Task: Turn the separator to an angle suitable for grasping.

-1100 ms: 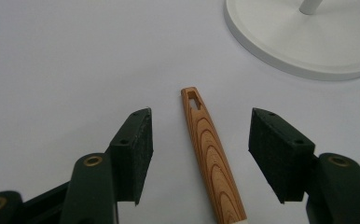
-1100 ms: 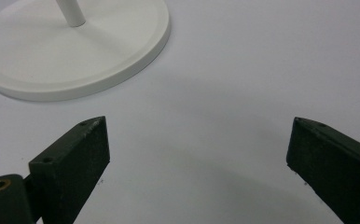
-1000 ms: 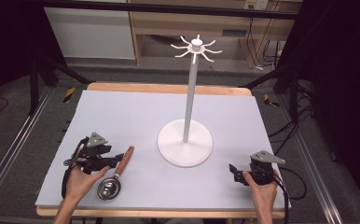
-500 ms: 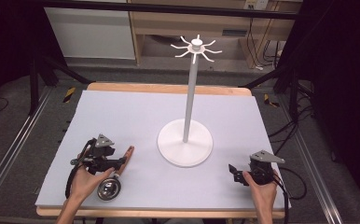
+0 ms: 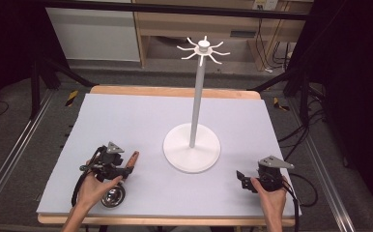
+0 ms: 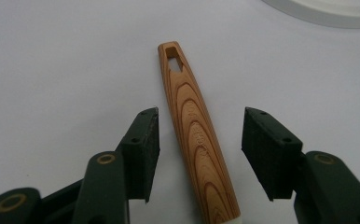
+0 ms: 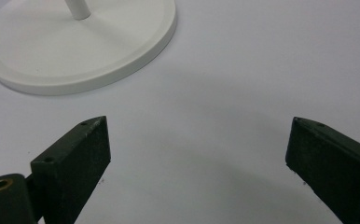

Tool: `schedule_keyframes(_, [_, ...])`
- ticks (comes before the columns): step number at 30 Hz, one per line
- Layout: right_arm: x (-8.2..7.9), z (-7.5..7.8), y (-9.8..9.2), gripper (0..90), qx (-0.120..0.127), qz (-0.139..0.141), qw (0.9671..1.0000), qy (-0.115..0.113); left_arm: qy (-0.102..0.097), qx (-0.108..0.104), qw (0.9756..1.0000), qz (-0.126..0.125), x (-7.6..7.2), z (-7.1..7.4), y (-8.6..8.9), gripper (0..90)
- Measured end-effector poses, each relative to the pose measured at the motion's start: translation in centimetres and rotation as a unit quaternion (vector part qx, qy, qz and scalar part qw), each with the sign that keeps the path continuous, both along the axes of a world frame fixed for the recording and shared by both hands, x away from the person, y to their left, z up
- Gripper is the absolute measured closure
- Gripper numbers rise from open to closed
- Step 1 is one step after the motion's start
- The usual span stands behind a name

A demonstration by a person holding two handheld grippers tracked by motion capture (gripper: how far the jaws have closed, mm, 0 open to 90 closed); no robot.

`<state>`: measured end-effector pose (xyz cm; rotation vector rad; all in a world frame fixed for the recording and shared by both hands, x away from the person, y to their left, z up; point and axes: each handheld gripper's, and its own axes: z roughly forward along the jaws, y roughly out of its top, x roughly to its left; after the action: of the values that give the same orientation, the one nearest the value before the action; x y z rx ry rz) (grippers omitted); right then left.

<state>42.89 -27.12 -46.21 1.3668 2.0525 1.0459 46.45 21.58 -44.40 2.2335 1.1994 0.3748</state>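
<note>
Between the pads of our left hand-held gripper (image 6: 199, 154) lies the wooden handle (image 6: 194, 130) of a small metal strainer (image 5: 113, 195). The jaws have just been closing on it, yet a gap shows on either side, so the pads are not pressing on the wood. The handle runs a little askew to the jaws, its slotted tip toward twelve o'clock in the left gripper view, and it sits nearer the left pad. We judge that this pad would meet the wood first and could swing or roll the rounded, tapering handle out of line, leaving a crooked pinch or a slip. With the heavy bowl hanging beyond the grip, the strainer could also droop when lifted.

On the high view our left hand (image 5: 95, 188) holds that hand-held gripper low over the tabletop (image 5: 141, 121) at about seven o'clock from the white hook stand (image 5: 192, 147), jaws pointing toward it.

Our right hand-held gripper (image 7: 197, 154) rests at about four o'clock from the stand, jaws spread wide over bare tabletop, nothing between them, aimed toward the stand's round base.
</note>
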Motion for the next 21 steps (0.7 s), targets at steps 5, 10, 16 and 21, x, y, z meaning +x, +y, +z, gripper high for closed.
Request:
schedule_keyframes(5, [0.0, 0.0, 0.1, 7.2, 0.000, 0.002, 1.0000, 0.005, 0.016, 0.002, 0.9998, 0.007, 0.1, -0.5, 0.0, 51.0])
schedule_keyframes(10, [0.1, -0.1, 0.0, 7.2, -0.003, 0.003, 1.0000, 0.004, 0.026, 0.002, 0.9996, 0.008, 0.1, -0.9, 0.0, 53.7])
schedule_keyframes(16, [0.1, -0.1, 0.1, 7.3, -0.004, 0.004, 1.0000, 0.006, 0.033, 0.015, 0.9993, 0.007, 0.2, -1.4, -0.3, 58.0])
schedule_keyframes(21, [0.1, -0.1, 0.1, 7.3, -0.002, 0.004, 0.9999, 0.009, 0.033, 0.021, 0.9992, 0.010, 0.2, -1.5, -0.5, 59.6])
